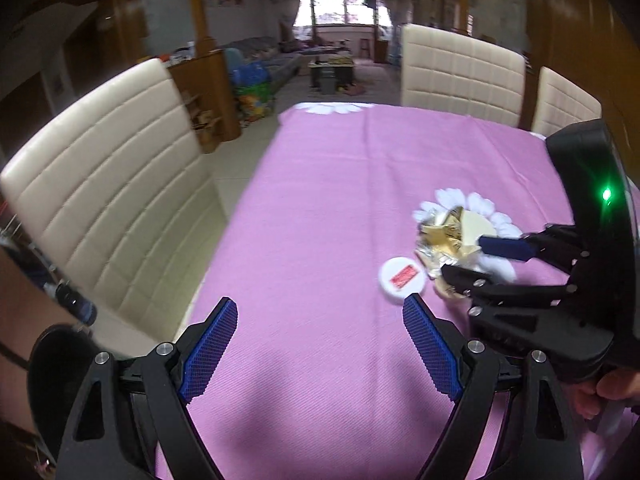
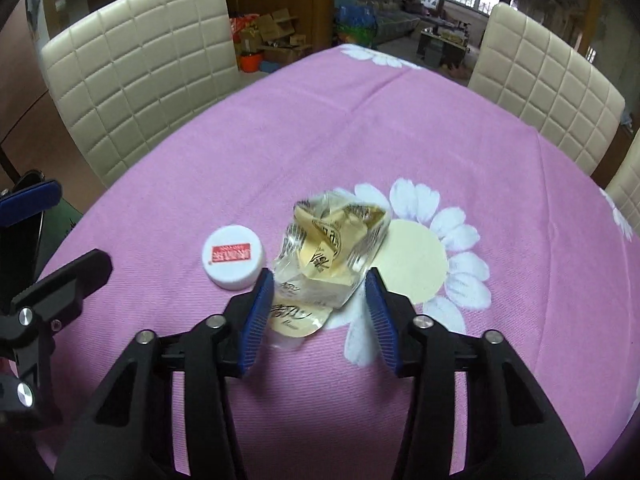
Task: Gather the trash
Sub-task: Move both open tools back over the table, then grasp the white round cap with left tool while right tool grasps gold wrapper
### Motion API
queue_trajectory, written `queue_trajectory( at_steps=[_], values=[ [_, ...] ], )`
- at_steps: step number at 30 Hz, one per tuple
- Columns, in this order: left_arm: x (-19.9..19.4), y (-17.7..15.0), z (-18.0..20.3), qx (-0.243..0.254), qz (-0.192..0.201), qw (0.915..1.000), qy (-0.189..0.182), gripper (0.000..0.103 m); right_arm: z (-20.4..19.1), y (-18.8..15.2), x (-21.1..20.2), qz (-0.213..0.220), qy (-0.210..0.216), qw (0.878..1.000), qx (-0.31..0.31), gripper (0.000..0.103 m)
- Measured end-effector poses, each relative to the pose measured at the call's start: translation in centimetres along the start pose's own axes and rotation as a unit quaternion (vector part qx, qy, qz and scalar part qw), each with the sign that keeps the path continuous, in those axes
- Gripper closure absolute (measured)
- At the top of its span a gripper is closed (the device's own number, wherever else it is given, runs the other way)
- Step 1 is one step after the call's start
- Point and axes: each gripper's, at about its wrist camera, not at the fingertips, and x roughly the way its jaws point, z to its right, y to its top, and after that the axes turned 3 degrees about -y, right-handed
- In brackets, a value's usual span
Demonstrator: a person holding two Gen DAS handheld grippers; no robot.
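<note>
The right gripper point(image 2: 320, 280) has its jaws half-open around the crumpled wrapper point(image 2: 328, 248), not yet visibly pinching, near the bench point(image 2: 320, 120) middle beside a white cap point(image 2: 233, 258), while the left gripper point(image 1: 320, 312) hovers wide and empty; next, squeeze and lift.
</note>
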Motion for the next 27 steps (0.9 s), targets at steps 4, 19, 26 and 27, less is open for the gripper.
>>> queue_trajectory(
  at_steps=[4, 19, 26, 27],
  values=[
    [1.9, 0.5, 1.3, 0.018, -0.012, 0.9996, -0.016, 0.020, 0.6, -0.8, 0.7, -0.001, 0.015, 1.000, 0.004, 0.077],
    [7.4, 2.0, 4.2, 0.035, -0.058, 0.9962, -0.055, 0.065, 4.9, -0.9, 0.2, 0.017, -0.034, 0.998, 0.043, 0.084],
    [5.4, 2.1, 2.9, 0.020, -0.036, 0.9975, -0.058, 0.065, 3.8, -0.4, -0.5, 0.022, -0.027, 0.999, 0.039, 0.084],
    [5.1, 2.2, 2.8, 0.017, -0.033, 0.9978, -0.055, 0.065, 3.5, -0.4, -0.7, 0.024, -0.026, 0.999, 0.036, 0.084]
  ],
)
